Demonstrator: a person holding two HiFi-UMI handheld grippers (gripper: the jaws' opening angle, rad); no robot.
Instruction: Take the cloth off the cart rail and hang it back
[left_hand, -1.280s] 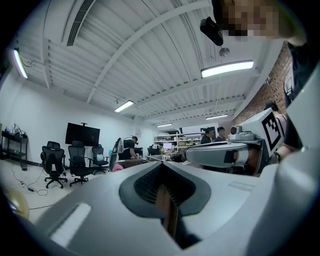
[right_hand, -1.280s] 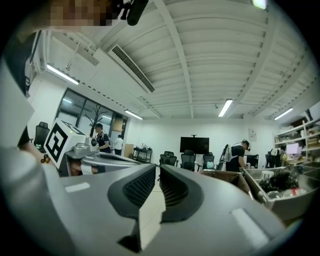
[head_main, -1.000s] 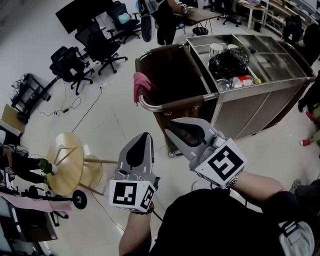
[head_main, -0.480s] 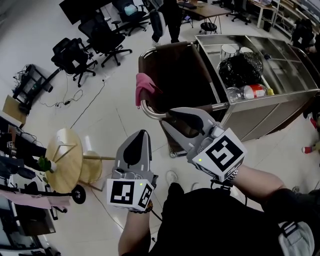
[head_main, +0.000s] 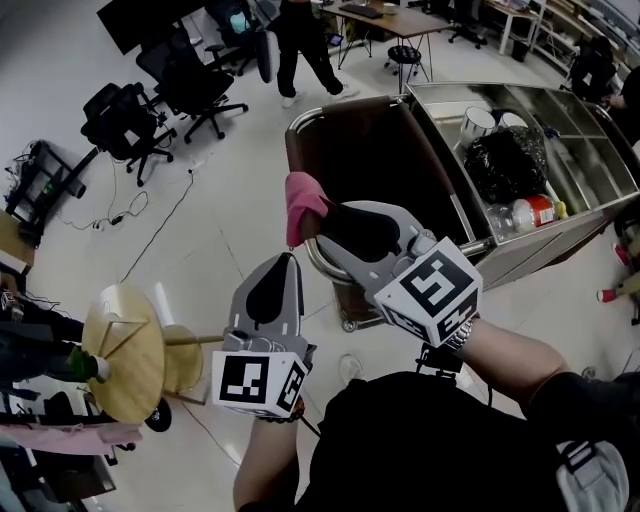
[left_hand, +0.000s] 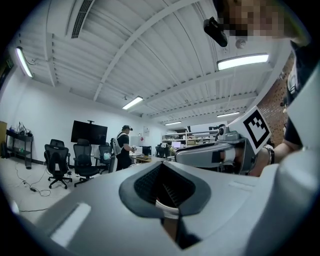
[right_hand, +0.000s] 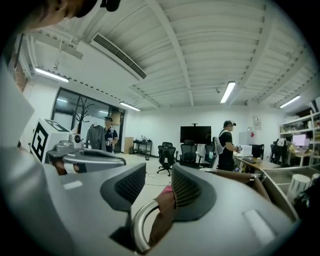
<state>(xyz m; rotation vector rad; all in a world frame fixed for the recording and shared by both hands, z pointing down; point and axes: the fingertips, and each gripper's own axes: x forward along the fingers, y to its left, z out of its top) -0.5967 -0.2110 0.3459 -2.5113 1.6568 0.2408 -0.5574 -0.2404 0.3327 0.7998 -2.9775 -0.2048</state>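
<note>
The person holds both grippers out in front of the body, forearms reaching forward side by side. The right gripper (head_main: 325, 228) points about level at the near end of the cart (head_main: 440, 255), its marker cube turned up toward the head camera. Its fingers have just been opening and now stand wide apart, one on each side of the cart rail (right_hand: 139, 222) and of the pink cloth (head_main: 303, 198). The cloth lies close to one pad, but neither pad presses on cloth or rail. The cloth is draped over the curved corner of the rail, at the edge of the brown sack (head_main: 375, 150) that fills this end of the cart. The left gripper (head_main: 283, 265) sits just beside the right one and nearer the person, tilted slightly upward with its tip short of the rail. Its fingers are drawn together at the tips with nothing between them. Past the sack, the cart's steel surface (head_main: 575, 112) carries a black bag (head_main: 510, 160), a bottle (head_main: 535, 212) with a red label and a white cup (head_main: 478, 122). The cart stands on a glossy white floor (head_main: 210, 230). A round wooden table (head_main: 125, 345) is at the left. Farther off are black office chairs (head_main: 125, 125), a dark screen (head_main: 140, 18) and a person (head_main: 295, 45) standing near a desk (head_main: 385, 18).
</note>
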